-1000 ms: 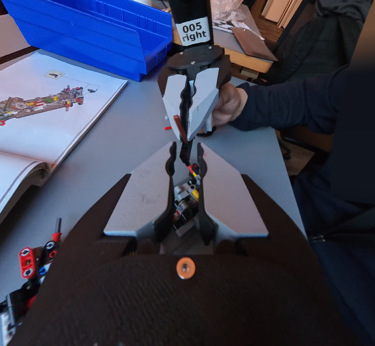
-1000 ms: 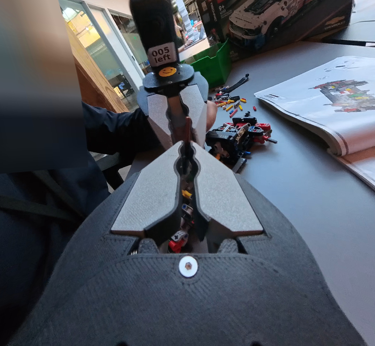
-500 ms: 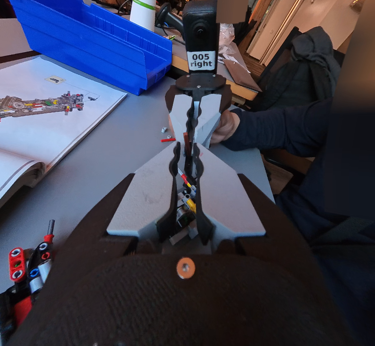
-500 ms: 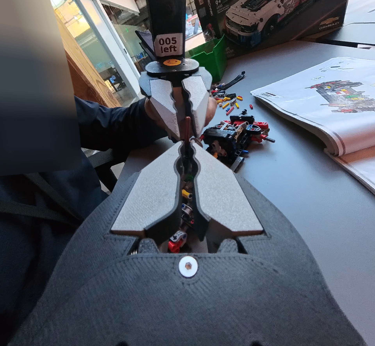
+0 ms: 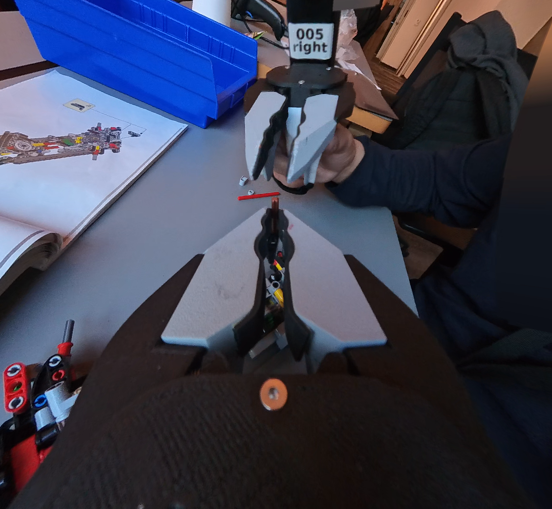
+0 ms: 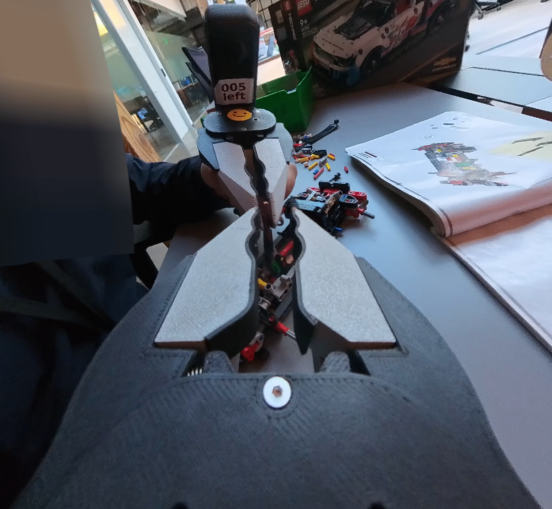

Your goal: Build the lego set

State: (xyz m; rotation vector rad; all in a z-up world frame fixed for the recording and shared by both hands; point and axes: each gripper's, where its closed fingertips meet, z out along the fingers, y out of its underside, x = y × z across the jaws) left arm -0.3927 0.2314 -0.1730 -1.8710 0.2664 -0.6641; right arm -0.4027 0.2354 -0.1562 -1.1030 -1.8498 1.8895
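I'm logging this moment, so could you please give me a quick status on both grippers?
Left gripper shut on brown axle. Right gripper open, raised clear of axle. Red rod lies on table between.

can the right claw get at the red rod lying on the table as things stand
Probably yes. The right claw hangs open with nothing in it just above the red rod, which lies flat on bare table. Only two small grey bits sit beside it.

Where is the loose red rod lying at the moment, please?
In the left wrist view, the red rod lies on the grey table, between both grippers' tips.
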